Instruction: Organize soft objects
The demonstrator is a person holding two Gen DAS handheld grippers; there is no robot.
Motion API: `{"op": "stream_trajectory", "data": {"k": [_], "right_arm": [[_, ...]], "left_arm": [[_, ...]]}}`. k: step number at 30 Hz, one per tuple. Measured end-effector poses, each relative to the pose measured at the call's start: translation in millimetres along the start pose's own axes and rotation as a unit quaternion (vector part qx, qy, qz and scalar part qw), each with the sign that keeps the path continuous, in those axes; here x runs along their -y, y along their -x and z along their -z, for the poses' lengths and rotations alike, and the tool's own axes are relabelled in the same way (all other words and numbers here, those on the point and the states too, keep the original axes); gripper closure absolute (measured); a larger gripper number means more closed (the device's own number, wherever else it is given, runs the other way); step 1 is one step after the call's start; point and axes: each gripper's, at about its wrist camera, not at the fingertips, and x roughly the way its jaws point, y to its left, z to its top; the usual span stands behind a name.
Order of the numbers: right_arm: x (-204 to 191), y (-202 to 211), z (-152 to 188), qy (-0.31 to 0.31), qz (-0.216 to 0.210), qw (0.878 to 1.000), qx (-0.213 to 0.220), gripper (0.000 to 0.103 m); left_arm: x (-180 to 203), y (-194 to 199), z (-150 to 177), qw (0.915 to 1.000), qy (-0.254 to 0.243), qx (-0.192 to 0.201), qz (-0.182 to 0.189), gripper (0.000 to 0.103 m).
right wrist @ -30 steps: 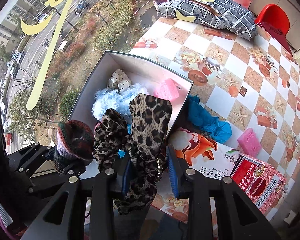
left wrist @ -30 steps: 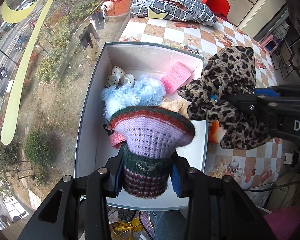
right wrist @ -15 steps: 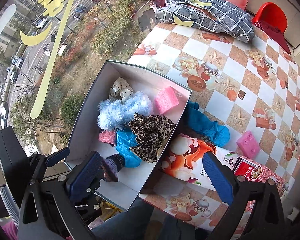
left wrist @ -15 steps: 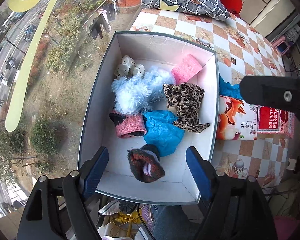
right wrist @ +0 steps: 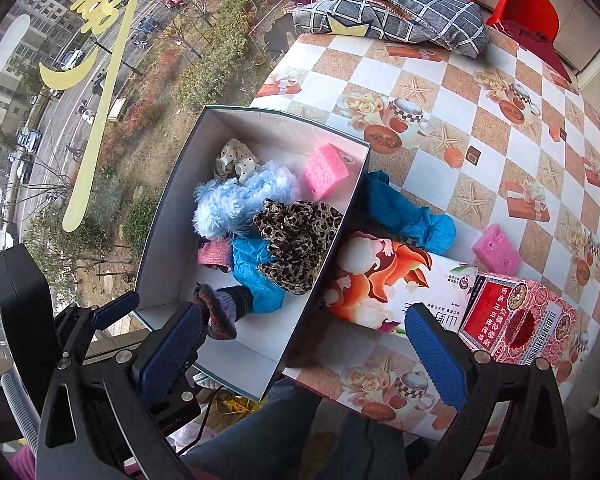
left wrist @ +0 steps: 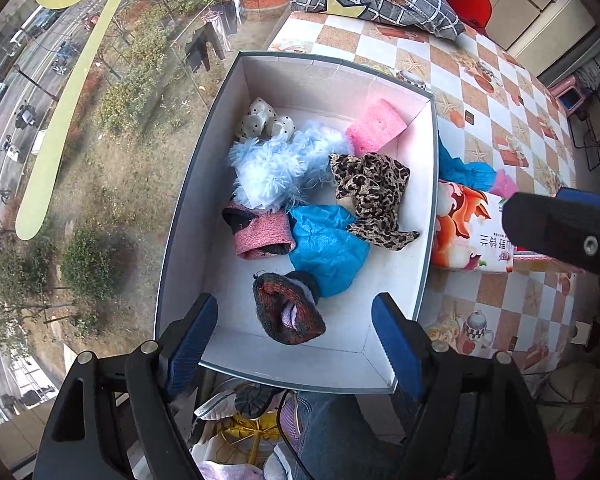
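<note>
Soft objects: most now lie in the box, which stands at the table edge by the window. Contents, far end to near: spotted cloth, pink sponge, blue fluff, leopard scrunchie, pink cuff, blue bag, knit hat. Changed within the last second: the hat, earlier clamped in the left gripper, and the scrunchie, earlier clamped in the right gripper, have both been dropped and rest loose on the box floor. Both grippers now stand with fingers spread wide and hold nothing; the left hangs over the near wall, the right over the box's right edge and the carton beside it. Outstanding, outside the box: a second blue bag touching its right wall, and a second pink sponge further right on the table; whether more lies behind the carton cannot be told from these views. Judgement: task well advanced, two items likely remaining, the right gripper nearer both.
</note>
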Motion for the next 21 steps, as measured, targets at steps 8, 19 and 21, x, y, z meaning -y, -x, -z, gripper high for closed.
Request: {"op": "stream_trajectory", "data": {"k": [8,19,21], "right_arm": [[-3.4,0.7,0.7,0.005,0.004,1.000,0.002,0.001],[-5.6,-2.1,0.1,0.007,0.004,1.000,-0.003,0.001],[-5.8,-2.2,-0.1,0.007,0.004,1.000,-0.003,0.001]], "left_arm": [[-2.9,1.0,0.3,1.0000,0.006,0.002,0.004,0.021],[-5.5,1.0,-0.3,0.9999,0.009,0.000,0.008,0.021],[-5.6,0.8,-0.3,0.9999,0.010,0.000,0.008,0.021]]}}
